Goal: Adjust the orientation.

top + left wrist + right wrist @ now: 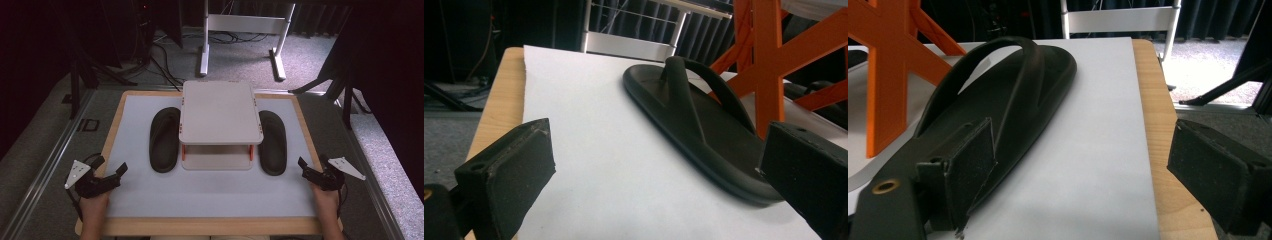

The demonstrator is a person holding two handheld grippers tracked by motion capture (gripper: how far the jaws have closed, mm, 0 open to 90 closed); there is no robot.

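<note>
Two black flip-flops lie on the white mat, one on each side of a small two-tier rack. The left flip-flop [165,139] [696,125] is ahead of my left gripper [111,167] [664,175], which hovers open near the mat's front left with nothing between its jaws. The right flip-flop [272,142] [1003,95] lies just ahead of my right gripper [312,166] [1098,180], open and empty at the mat's right edge. Each gripper is held by a hand coming in from the bottom.
The rack [221,112] has a beige top, a lower shelf and orange legs [769,60] [885,60]. The white mat [210,192] sits on a wooden board [210,226]. A white table frame [240,30] stands on the carpet behind.
</note>
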